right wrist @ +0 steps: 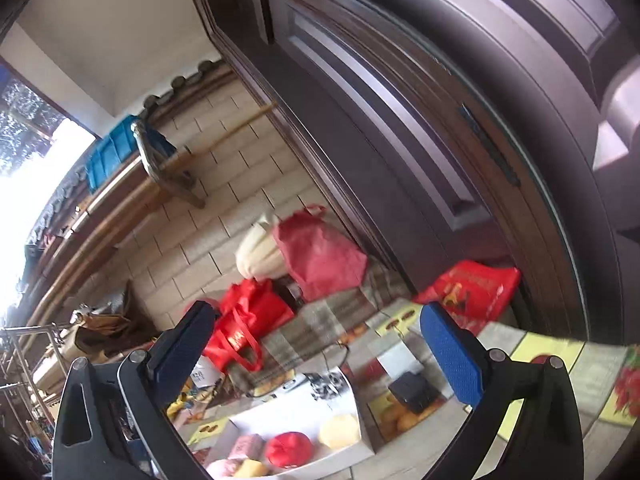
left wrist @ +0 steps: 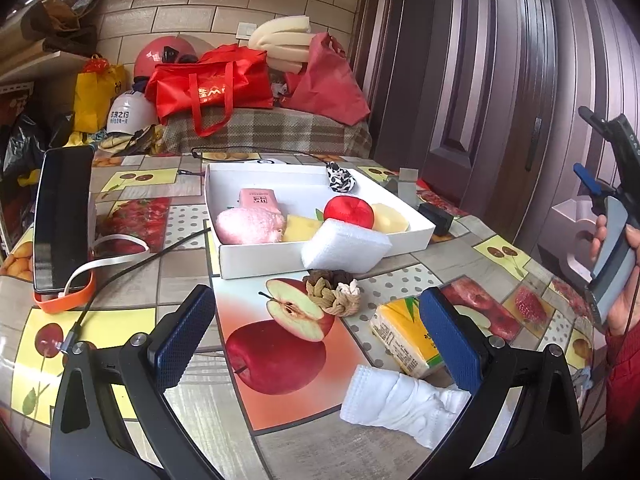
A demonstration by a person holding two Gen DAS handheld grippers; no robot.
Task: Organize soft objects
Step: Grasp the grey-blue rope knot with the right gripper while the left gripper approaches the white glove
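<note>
A white box (left wrist: 416,236) on the table holds a pink tissue pack (left wrist: 259,199), a pink fluffy cloth (left wrist: 250,225), a yellow sponge (left wrist: 299,227), a red plush apple (left wrist: 349,210), a pale yellow ball (left wrist: 389,218) and a black-and-white pouch (left wrist: 340,178). A white foam block (left wrist: 346,250) leans on its front wall. A braided scrunchie (left wrist: 333,297), a yellow tissue pack (left wrist: 404,334) and a white mask (left wrist: 400,402) lie before my open, empty left gripper (left wrist: 320,340). My right gripper (right wrist: 320,356) is open, empty, raised and tilted above the box (right wrist: 344,456); it also shows in the left wrist view (left wrist: 588,152).
A phone (left wrist: 62,216) on an orange stand with cables stands at the left. A small black box (left wrist: 436,218) sits right of the white box. Red bags (left wrist: 212,84) and helmets pile behind the table. A dark door (left wrist: 480,80) is on the right.
</note>
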